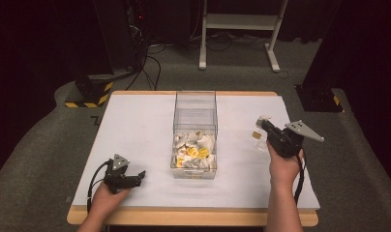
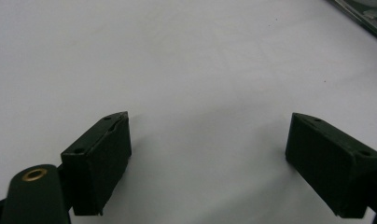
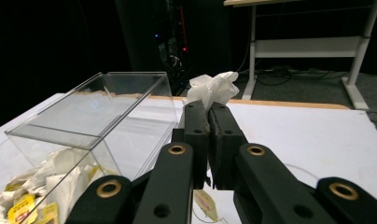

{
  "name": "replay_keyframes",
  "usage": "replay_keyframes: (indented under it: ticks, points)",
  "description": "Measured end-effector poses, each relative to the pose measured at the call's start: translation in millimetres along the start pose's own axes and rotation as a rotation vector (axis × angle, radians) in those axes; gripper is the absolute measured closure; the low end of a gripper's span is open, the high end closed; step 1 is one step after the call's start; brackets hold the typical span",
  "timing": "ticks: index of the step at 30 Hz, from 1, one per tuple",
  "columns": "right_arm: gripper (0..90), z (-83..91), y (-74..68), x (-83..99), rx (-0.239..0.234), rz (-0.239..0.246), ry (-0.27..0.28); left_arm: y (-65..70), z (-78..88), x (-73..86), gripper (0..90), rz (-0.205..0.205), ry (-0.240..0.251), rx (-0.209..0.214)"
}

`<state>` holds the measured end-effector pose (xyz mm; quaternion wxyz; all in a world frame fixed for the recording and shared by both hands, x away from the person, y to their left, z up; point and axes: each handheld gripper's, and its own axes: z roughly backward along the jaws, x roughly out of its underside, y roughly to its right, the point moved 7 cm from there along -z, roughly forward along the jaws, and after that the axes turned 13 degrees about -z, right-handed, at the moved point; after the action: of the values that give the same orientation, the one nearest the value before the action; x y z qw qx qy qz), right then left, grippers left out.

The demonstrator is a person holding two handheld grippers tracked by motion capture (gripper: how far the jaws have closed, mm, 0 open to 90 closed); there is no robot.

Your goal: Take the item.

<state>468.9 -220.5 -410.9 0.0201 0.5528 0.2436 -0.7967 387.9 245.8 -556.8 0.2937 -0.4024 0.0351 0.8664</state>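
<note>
Looks like mid-carry: the right gripper [image 3: 208,112] is clamped tight on a tea bag [image 3: 213,88], held up over the worktop [image 1: 135,130] just right of the clear box [image 1: 195,121], its tag [image 3: 206,203] dangling below. The next move probably needs a swing over the box's open top before letting go. The left gripper [image 2: 210,154] sits wide open and empty on the worktop.

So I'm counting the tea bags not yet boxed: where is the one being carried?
In the high view the tea bag is pinched in the right claw, above the white table's right side, right of the clear box.
</note>
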Motion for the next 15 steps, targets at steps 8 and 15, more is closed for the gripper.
replay_keyframes:
  ticks: [8, 15]
  points:
    - [87.4, 3.4, 12.1, -8.4, 0.018, -0.011, 0.026, 0.0, 0.0, 0.0, 14.9, 0.000, 0.000, 0.000]
    - [87.4, 8.5, 19.0, -20.2, 0.030, -0.018, 0.064, 0.0, 0.0, 0.0, 14.9, -0.001, 0.000, 0.000]
